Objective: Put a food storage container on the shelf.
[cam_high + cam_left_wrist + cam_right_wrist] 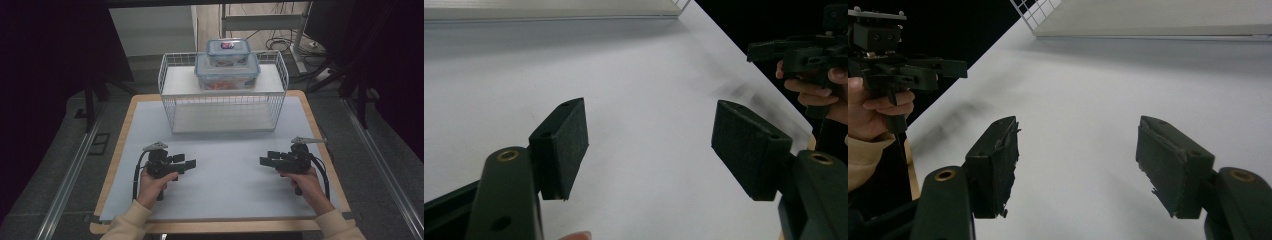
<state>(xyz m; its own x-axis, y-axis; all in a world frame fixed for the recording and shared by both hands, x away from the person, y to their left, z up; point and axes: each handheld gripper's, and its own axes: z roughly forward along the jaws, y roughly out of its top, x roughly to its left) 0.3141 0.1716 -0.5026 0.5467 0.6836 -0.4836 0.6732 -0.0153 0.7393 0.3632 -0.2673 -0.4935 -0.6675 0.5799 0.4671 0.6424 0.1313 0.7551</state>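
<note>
Containers: two clear lidded boxes with blue-edged lids stand stacked on the top shelf of a white wire rack [170, 95] at the far end of the table
Large box [227, 75]: sits on the shelf board, towards its right half; something orange-red shows through its wall, too small to name
Small box [229, 51]: rests on the large box's lid, roughly centred; a dark label with red marks its lid; contents cannot be told
Rack lower level: a pale board inside the wire walls, open towards the person
Table [225, 165]: white sheet over a wooden top
Left gripper [189, 165]: held low over the near left of the sheet, pointing inwards; jaws stand wide with bare sheet between the pads [569, 140]
Right gripper [266, 161]: held low over the near right of the sheet, facing the left one and well apart from it; jaws wide, gripping nothing, pads [1168, 160] frayed at the edges
Boxes and grippers: well apart, the rack lying beyond both
</note>
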